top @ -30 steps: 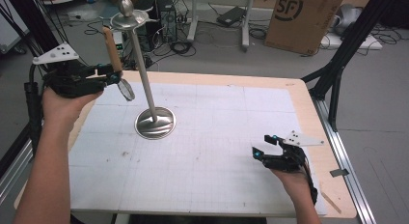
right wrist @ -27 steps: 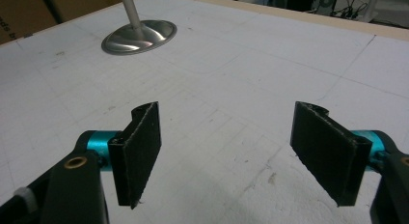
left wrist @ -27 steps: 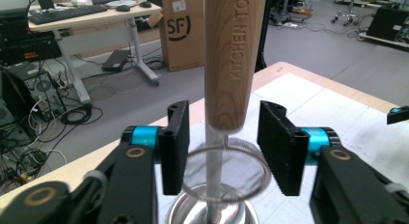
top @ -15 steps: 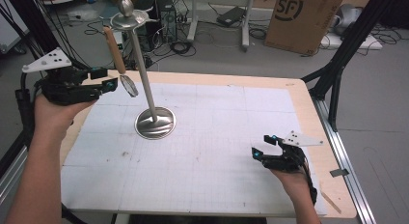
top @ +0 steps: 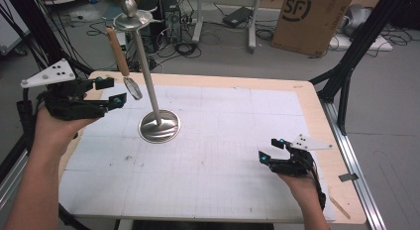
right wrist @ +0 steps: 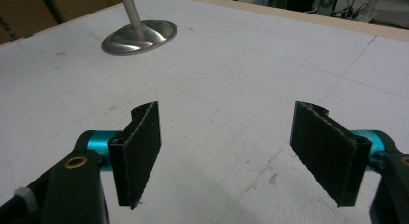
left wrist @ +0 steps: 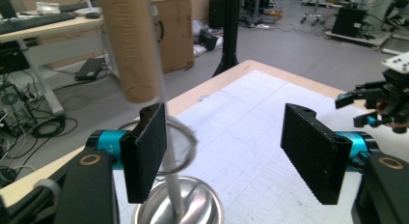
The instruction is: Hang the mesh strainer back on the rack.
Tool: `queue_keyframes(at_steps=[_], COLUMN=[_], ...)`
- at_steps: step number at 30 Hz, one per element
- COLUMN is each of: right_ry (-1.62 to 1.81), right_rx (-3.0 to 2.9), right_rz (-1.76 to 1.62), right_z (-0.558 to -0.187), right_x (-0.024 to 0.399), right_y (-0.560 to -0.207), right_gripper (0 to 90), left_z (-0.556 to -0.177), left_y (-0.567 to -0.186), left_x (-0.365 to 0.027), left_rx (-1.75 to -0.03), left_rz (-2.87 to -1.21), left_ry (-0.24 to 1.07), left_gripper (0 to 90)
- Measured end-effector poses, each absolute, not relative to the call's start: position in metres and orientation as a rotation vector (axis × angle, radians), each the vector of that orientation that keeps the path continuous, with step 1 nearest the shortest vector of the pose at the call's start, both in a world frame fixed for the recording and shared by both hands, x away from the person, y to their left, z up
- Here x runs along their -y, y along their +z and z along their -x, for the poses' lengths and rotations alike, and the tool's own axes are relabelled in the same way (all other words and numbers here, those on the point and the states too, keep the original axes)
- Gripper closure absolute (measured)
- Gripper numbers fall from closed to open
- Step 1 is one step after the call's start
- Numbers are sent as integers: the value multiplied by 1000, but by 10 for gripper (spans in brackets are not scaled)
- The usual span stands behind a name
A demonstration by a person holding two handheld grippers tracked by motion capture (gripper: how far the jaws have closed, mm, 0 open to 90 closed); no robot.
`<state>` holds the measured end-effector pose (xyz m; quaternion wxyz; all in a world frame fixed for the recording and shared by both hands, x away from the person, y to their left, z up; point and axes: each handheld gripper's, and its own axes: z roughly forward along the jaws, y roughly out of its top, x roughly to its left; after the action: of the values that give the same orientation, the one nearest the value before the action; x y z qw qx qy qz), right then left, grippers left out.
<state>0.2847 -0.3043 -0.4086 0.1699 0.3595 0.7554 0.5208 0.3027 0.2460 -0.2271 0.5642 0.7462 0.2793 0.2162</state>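
A steel stand (top: 158,127) with a round base and a tall pole stands left of the table's centre. From its top disc hangs a utensil with a wooden handle (top: 118,51) and a small round wire end (top: 132,87). My left gripper (top: 113,91) is held in the air just left of that wire end, open and apart from it. In the left gripper view the handle (left wrist: 128,45) looms blurred above the left pad (left wrist: 144,151), with the stand base (left wrist: 193,207) below. My right gripper (top: 271,150) rests open near the front right, with nothing between its pads (right wrist: 140,151).
A white gridded mat (top: 223,141) covers the wooden table (top: 317,111). Beyond the far edge stand a cardboard box (top: 312,17), cables and black frame legs (top: 346,66). A metal rail (top: 359,185) runs along the right side.
My left hand has drawn back a little to the left and sunk slightly, staying beside the hanging utensil. The right gripper has not moved.
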Motion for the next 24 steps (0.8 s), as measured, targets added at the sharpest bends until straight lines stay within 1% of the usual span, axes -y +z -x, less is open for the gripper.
queue_keyframes(at_steps=[11,24], right_ry=[1484,1481], right_rx=[-2147,-2147], right_rz=[-1028,-1025], right_z=[-284,-284], right_x=[305,305], right_y=[-408,-408], right_gripper=[256,256], left_z=[-300,-307], left_y=[-231,-258], left_x=[-218,-184], left_rx=[-582,-522], left_rz=[-1803,-1851], left_ry=[473,391], left_gripper=[270,219])
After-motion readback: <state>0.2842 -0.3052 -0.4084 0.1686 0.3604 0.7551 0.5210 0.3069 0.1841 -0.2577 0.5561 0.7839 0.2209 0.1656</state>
